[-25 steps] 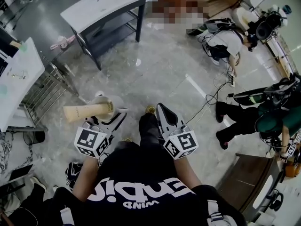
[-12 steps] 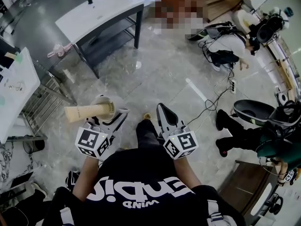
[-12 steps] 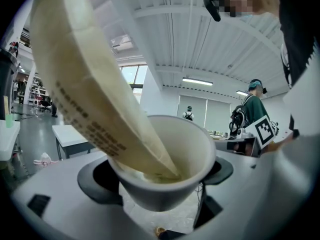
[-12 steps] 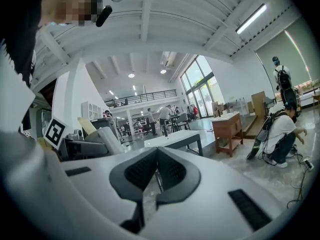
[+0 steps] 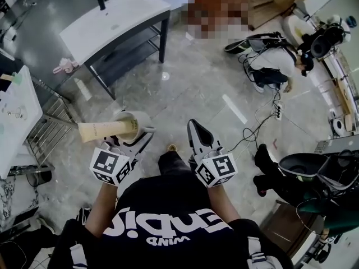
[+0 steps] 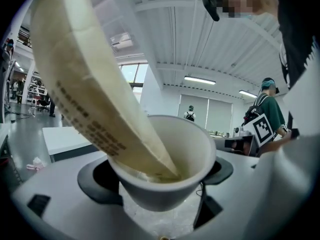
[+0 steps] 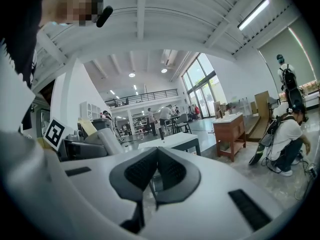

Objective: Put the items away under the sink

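My left gripper [image 5: 136, 136] is shut on a white cup [image 5: 131, 125] that holds a long cream tube [image 5: 101, 130], which leans out to the left. In the left gripper view the white cup [image 6: 165, 164] fills the gap between the jaws and the cream tube [image 6: 95, 94] slants up to the top left. My right gripper [image 5: 196, 132] is shut with nothing in it; its dark pads [image 7: 142, 171] meet in the right gripper view. The sink unit [image 5: 115, 21], a white top on a dark frame with open shelves, stands ahead at the upper left.
A wire rack [image 5: 47, 130] and a white counter [image 5: 14, 114] stand at the left. A person [image 5: 275, 60] crouches at the upper right beside cables [image 5: 255, 119] on the floor. Dark equipment [image 5: 305, 167] sits at the right. A wooden cabinet [image 7: 232, 134] shows in the right gripper view.
I have walked forward: the sink unit has come nearer and slid left in the head view. Both grippers keep their hold and pose.
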The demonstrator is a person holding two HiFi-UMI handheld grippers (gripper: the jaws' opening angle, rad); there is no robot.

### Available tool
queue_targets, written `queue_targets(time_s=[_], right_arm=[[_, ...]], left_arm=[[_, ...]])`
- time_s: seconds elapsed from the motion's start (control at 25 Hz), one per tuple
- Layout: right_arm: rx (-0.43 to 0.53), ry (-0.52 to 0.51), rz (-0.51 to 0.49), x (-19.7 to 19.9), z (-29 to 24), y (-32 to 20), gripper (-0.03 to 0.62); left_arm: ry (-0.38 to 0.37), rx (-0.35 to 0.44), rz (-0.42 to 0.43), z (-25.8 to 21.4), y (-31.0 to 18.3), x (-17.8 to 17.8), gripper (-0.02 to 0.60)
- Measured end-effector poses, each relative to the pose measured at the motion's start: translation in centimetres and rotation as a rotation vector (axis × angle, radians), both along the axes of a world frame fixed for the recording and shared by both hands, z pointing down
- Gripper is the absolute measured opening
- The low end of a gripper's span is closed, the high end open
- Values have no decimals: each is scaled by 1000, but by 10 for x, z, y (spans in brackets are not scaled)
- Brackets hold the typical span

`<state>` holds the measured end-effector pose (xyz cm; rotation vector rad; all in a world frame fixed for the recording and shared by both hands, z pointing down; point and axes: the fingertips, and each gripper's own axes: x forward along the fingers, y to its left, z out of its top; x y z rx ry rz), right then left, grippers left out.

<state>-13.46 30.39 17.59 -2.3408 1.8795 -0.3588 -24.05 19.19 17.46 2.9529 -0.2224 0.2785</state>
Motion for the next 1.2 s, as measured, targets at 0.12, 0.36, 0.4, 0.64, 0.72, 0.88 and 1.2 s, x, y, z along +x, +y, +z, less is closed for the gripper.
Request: queue_targets(time_s=[0.12,0.36,0.4,0.64,0.72,0.88,1.2], right_arm=[[-5,7,-27,26,-2,-15,18],[-10,13,-84,72,-3,-40,18],[-11,11,-90,79,-2,-43,18],[1,10,-121,116,0,-56,18],[5,10,-131,123,-1,-60,18],[7,10,-154,135,-1,-72,18],[16,-28,-160,172,8,-114,18]], left_arm=[[-7,3,-6,0,-11,26,463],[-22,13,-37,0,-27,75,463],[-23,17,-46,1,-30,82,464],[5,37,-102,-2,-44,116,464],[6,42,-106,-5,-46,124,463],[-6,55,-107,-7,-55,137,463],[-21,54,-104,1,-97,173,463]])
